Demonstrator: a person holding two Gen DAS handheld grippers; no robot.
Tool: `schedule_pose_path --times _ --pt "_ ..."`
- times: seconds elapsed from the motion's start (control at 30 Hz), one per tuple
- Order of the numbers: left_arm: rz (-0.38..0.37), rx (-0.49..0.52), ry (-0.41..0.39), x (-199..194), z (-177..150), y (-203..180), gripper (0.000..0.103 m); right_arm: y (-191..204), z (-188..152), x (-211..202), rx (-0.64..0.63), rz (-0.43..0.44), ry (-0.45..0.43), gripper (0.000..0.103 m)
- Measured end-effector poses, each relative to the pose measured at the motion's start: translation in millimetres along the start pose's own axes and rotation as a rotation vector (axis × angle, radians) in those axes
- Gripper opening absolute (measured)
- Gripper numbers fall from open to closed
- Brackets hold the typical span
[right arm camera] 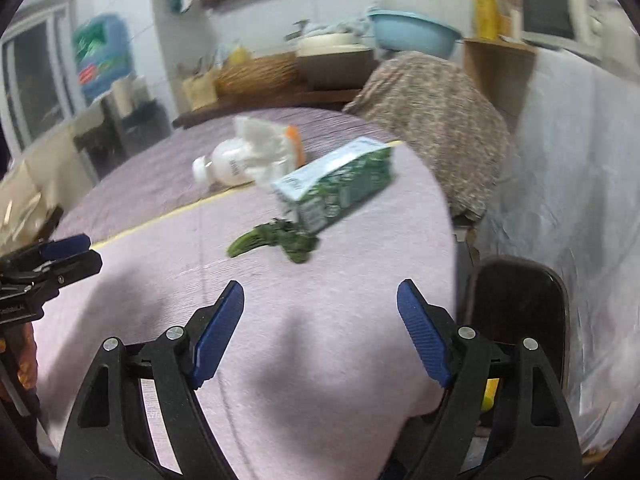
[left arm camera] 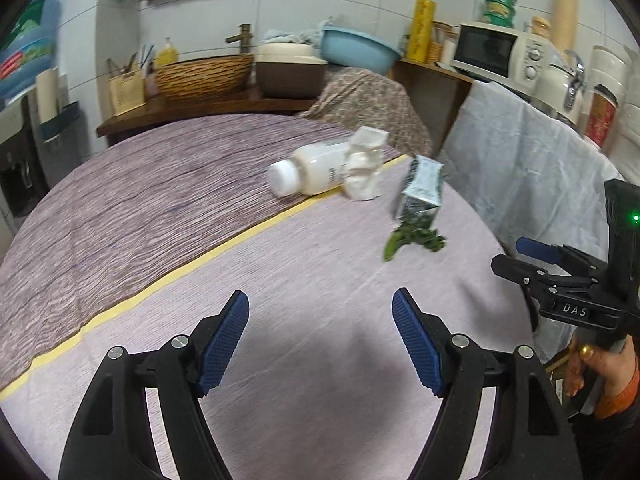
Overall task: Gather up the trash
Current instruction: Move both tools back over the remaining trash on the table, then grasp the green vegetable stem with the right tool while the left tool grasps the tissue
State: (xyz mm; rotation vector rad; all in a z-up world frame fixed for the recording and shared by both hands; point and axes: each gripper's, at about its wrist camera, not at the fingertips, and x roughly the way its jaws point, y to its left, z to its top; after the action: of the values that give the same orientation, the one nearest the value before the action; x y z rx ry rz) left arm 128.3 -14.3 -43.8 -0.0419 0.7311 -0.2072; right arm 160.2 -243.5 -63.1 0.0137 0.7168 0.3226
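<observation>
A white plastic bottle lies on its side on the round table, with crumpled white paper against it. A green-and-white carton lies to the right, a green vegetable scrap in front of it. In the right wrist view I see the bottle, the paper, the carton and the scrap. My left gripper is open and empty above the pale cloth, well short of the trash. My right gripper is open and empty, just short of the scrap.
The table has a purple cloth, with a pale cloth over its near half. A counter behind holds a woven basket, a brown pot and a blue basin. A microwave stands right. A dark chair is at the table's right edge.
</observation>
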Motion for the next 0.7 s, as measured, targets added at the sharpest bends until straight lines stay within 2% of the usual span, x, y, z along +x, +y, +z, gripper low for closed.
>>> schedule_pose_path --times 0.13,0.3,0.47,0.57,0.7 --pt "0.016 -0.007 -0.006 -3.8 -3.2 12.0 0.077 17.6 11.2 28.4 -0.106 -0.006 0.062 0.079" --pt "0.016 0.026 -0.028 -9.1 -4.5 10.8 0.086 27.7 20.5 65.1 -0.164 -0.032 0.124 0.078" --pt "0.036 0.102 -0.052 -8.2 -5.2 -0.6 0.097 26.7 28.4 83.9 -0.157 -0.034 0.161 0.063" --pt "0.052 0.143 -0.052 -5.8 -5.4 -5.7 0.097 22.7 30.6 91.2 -0.121 -0.026 0.176 0.049" --pt "0.037 0.138 -0.027 -0.1 -4.5 -6.6 0.097 20.0 32.3 89.6 -0.099 -0.023 0.165 0.031"
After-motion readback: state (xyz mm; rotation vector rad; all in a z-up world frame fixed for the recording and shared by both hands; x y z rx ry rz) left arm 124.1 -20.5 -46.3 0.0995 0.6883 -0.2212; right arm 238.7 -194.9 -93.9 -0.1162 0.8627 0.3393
